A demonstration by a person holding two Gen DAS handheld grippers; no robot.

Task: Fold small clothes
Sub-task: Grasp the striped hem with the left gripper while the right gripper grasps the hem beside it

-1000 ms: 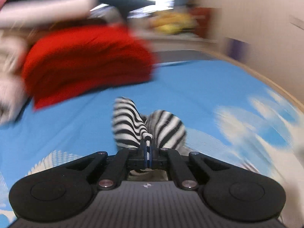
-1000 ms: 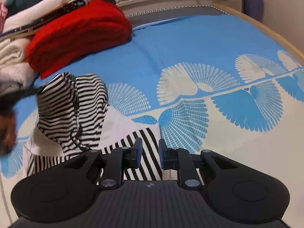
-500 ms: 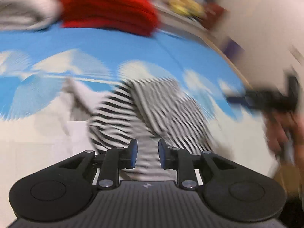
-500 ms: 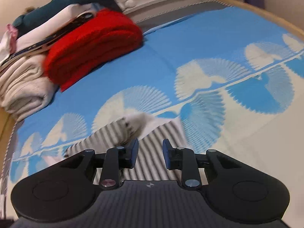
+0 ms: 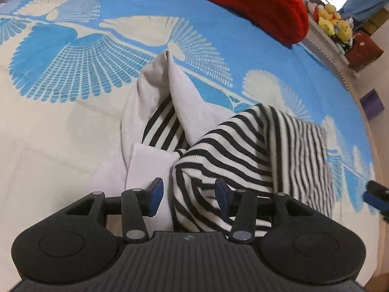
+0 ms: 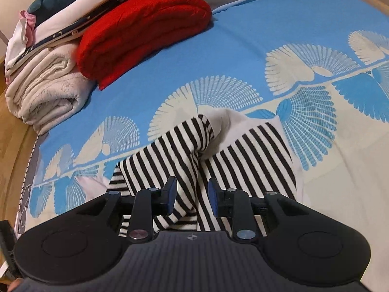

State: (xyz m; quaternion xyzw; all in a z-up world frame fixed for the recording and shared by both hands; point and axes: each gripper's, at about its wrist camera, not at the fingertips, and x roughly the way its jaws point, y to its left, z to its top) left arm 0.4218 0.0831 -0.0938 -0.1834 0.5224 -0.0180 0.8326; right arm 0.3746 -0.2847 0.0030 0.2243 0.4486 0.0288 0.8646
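A small black-and-white striped garment (image 5: 255, 146) with plain white parts lies crumpled on the blue and cream bedspread (image 5: 73, 126). My left gripper (image 5: 188, 192) hovers over its near edge, pointing steeply down. Its jaws are opening; striped cloth lies under the gap and neither pad presses on it. In the right wrist view a raised fold of the same garment (image 6: 184, 150) runs up between the fingers of my right gripper (image 6: 192, 193), which stands open with its pads clear of the cloth. The right gripper's tip also shows at the right edge of the left wrist view.
A folded red blanket (image 6: 143, 29) and a stack of cream and white folded linen (image 6: 46, 87) sit at the far left of the bed. Plush toys (image 5: 333, 22) stand on a ledge beyond. The wooden bed frame (image 6: 14, 160) borders the spread.
The left gripper, shut on a lifted bunch of striped cloth a second ago, has let go and swung down over the garment. The right gripper opened a little and shifted along the garment.
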